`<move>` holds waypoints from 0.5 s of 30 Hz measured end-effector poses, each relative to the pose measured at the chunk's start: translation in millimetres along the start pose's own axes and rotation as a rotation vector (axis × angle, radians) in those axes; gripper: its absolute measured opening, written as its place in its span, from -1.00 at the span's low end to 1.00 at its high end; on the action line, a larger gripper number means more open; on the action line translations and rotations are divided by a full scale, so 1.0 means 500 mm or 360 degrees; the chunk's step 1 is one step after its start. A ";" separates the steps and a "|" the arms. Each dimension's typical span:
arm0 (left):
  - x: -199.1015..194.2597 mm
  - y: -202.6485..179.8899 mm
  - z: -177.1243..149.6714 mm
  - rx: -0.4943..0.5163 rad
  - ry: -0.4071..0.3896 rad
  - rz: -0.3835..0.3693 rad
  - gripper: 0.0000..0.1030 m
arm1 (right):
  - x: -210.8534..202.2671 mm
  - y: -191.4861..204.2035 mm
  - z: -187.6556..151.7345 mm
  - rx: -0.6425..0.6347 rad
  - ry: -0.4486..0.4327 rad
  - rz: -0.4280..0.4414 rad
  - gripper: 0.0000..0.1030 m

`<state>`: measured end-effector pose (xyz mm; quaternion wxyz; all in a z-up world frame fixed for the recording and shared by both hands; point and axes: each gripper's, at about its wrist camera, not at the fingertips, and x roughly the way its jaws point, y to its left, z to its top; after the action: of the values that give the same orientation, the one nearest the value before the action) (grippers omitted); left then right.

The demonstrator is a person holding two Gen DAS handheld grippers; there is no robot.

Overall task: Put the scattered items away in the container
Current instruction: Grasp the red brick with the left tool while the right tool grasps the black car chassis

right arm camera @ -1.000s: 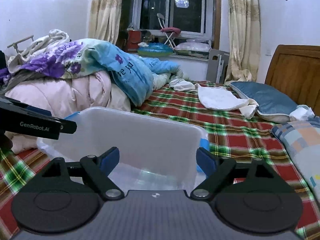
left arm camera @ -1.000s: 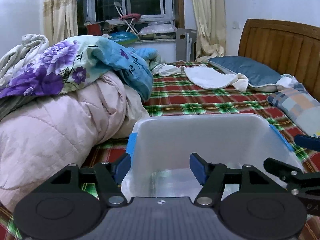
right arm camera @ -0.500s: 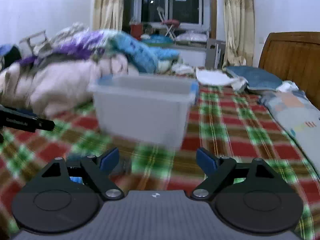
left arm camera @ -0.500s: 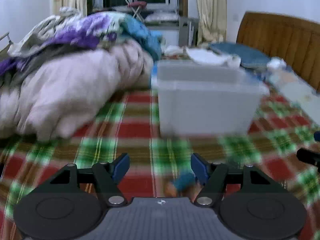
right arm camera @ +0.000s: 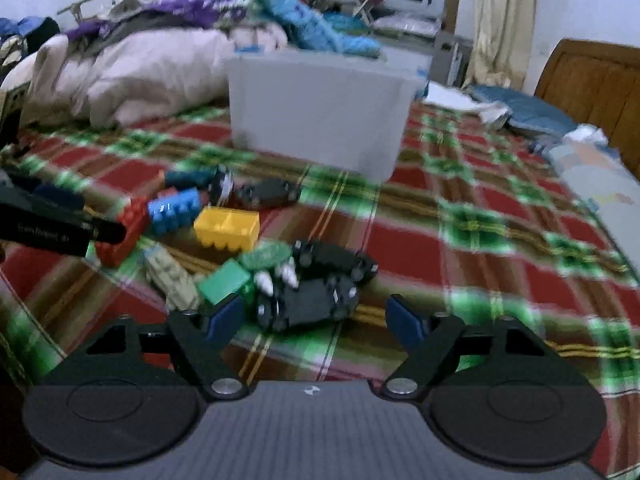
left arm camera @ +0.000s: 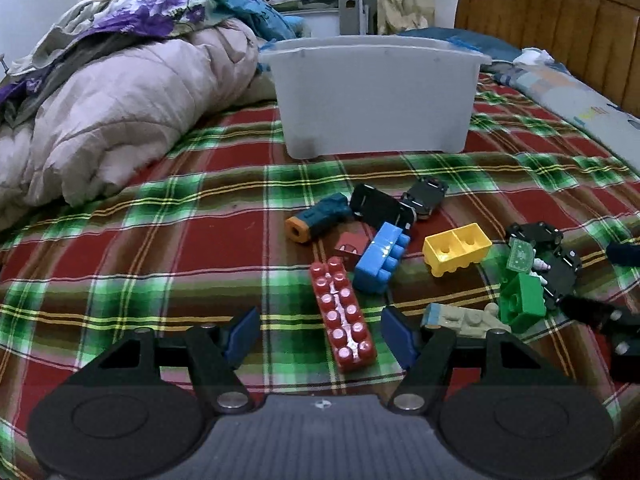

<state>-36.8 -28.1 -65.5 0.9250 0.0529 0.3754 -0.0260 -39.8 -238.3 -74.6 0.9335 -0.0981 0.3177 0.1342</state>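
Left hand-held gripper [left arm camera: 320, 330] hangs released over the red brick [left arm camera: 343, 316] on the bed [left arm camera: 160, 240]. Right hand-held gripper [right arm camera: 316, 318], jaws just narrowing, stands unclenched around the black toy [right arm camera: 316, 288]. Container [left arm camera: 376, 96] at 12 o'clock.

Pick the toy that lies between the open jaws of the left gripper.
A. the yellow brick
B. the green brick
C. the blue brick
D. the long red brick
D: in the left wrist view the long red brick lies between the open jaws of the left gripper, untouched.
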 end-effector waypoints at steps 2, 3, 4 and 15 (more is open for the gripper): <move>0.011 0.001 -0.001 -0.0014 0.0013 0.0008 0.37 | 0.015 0.001 -0.005 -0.0014 0.0041 -0.0005 0.52; 0.016 0.004 -0.001 -0.0024 0.0024 0.0008 0.37 | 0.021 0.001 -0.008 -0.0025 0.0050 -0.0003 0.52; 0.022 0.006 -0.001 -0.0034 0.0033 0.0007 0.37 | 0.027 0.003 -0.010 -0.0041 0.0061 -0.0003 0.52; 0.072 0.006 0.005 -0.0062 0.0055 -0.0006 0.24 | 0.062 0.001 -0.002 -0.0044 0.0085 0.0033 0.32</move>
<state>-9.1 -25.8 -88.7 0.9192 0.0346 0.3918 -0.0196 -17.0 -232.2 -94.7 0.9218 -0.1113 0.3416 0.1456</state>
